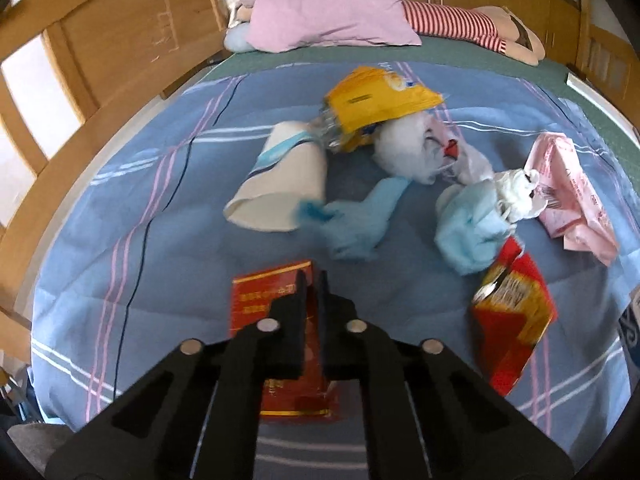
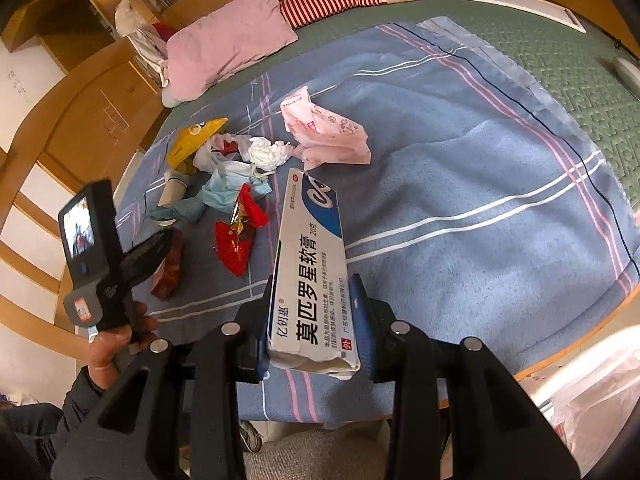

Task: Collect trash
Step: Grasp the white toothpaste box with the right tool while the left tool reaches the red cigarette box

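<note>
My left gripper (image 1: 312, 276) is shut on a flat red packet (image 1: 272, 292) held low over the blue blanket (image 1: 180, 264). It shows in the right wrist view (image 2: 170, 258) too, with the packet (image 2: 168, 276) in it. My right gripper (image 2: 312, 284) is shut on a long white ointment box (image 2: 312, 264) held above the blanket (image 2: 460, 160). Trash lies in a heap on the bed: a paper cup (image 1: 280, 188), a yellow wrapper (image 1: 376, 100), blue masks (image 1: 472, 228), white tissue (image 1: 404, 148), a pink wrapper (image 1: 568, 192) and a red snack bag (image 1: 512, 312).
A pink pillow (image 1: 328, 12) and a striped plush doll (image 1: 472, 24) lie at the bed's head. The wooden headboard (image 1: 80, 72) curves along the left. A thin dark cable (image 1: 160, 208) runs over the blanket. A white bag (image 2: 596, 412) sits off the bed's near right corner.
</note>
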The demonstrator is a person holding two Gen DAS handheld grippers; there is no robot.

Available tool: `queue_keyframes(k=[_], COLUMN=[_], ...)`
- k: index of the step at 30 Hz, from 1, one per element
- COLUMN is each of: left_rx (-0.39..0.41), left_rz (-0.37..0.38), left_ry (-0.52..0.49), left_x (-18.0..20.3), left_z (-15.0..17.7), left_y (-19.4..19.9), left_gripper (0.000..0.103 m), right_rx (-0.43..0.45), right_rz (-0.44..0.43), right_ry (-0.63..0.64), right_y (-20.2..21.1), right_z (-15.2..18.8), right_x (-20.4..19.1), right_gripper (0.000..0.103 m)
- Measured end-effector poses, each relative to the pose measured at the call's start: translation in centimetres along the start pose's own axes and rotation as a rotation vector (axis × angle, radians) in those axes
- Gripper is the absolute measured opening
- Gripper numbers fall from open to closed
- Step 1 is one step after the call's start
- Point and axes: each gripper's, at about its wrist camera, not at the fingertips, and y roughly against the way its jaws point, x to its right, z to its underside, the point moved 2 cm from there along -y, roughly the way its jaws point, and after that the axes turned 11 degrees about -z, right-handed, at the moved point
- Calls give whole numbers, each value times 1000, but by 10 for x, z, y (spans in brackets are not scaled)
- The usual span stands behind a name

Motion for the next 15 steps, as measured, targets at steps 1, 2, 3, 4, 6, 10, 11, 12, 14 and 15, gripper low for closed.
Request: queue_keyframes(k=[1, 2, 3, 4, 6, 10, 11, 12, 14, 15], left_rx=[1, 7, 21, 32, 49, 102, 114, 133, 171, 192], left_rz=[9, 16, 18, 20, 36, 60, 66, 75, 89, 88], left_ry=[9, 17, 22, 27, 43, 64, 68, 71, 70, 70], left_x=[-6, -13, -21, -29, -43, -63, -67, -72, -78, -81], left_z=[2, 3, 4, 5, 5, 1, -2, -3, -6, -7], left_y=[2, 4, 8, 11, 18, 40, 44, 53, 66, 73], left_gripper=[1, 1, 1, 1, 1, 1, 1, 1, 1, 1], right_rx=[0, 1, 1, 1, 3, 12, 16, 20, 29, 33], right_rz=[-1, 0, 0, -1, -4, -9, -12, -14, -14, -15], right_ry=[2, 6, 8, 11, 17, 25, 27, 30, 36, 38], right_y=[1, 2, 2, 3, 3, 5, 6, 7, 10, 12], right_z=[1, 1, 2, 3, 3, 5, 5, 6, 7, 8], right_x=[-1, -2, -3, -5, -8, -16, -18, -20, -24, -26], right_gripper=[35, 35, 35, 35, 35, 35, 35, 35, 35, 35])
